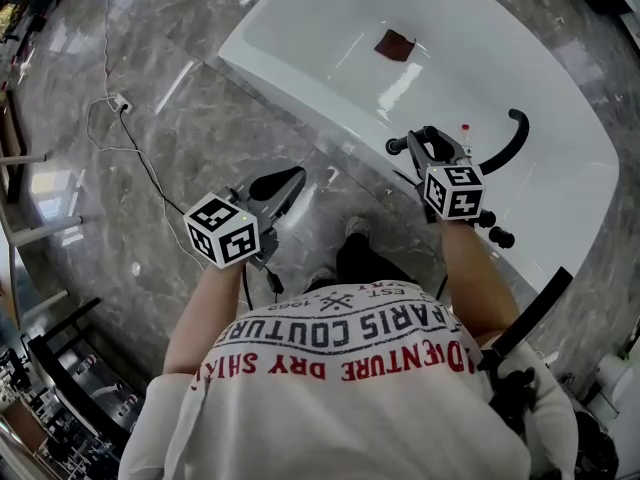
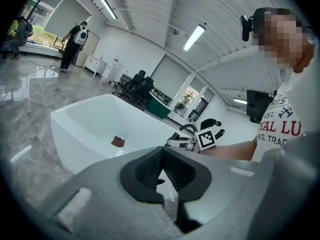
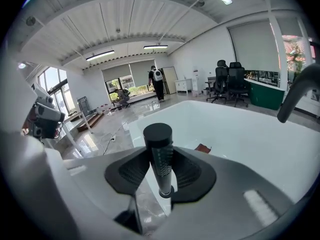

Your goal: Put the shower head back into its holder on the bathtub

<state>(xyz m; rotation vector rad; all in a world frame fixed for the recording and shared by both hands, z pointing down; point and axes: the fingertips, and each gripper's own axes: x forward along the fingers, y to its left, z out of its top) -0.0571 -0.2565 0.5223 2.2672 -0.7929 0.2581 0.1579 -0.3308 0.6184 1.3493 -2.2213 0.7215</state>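
Shower head (image 3: pixel 158 146) clamped in right gripper (image 3: pixel 159 173), over bathtub (image 1: pixel 330 28); holder probably among right-rim fittings (image 1: pixel 497 232). Seating remains. Left gripper (image 2: pixel 161 176) jaws together, empty.

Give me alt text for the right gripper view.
The right gripper is closed on a black shower head, held upright. Beyond it lies a white bathtub with a small brown object inside, and a black curved spout at right.
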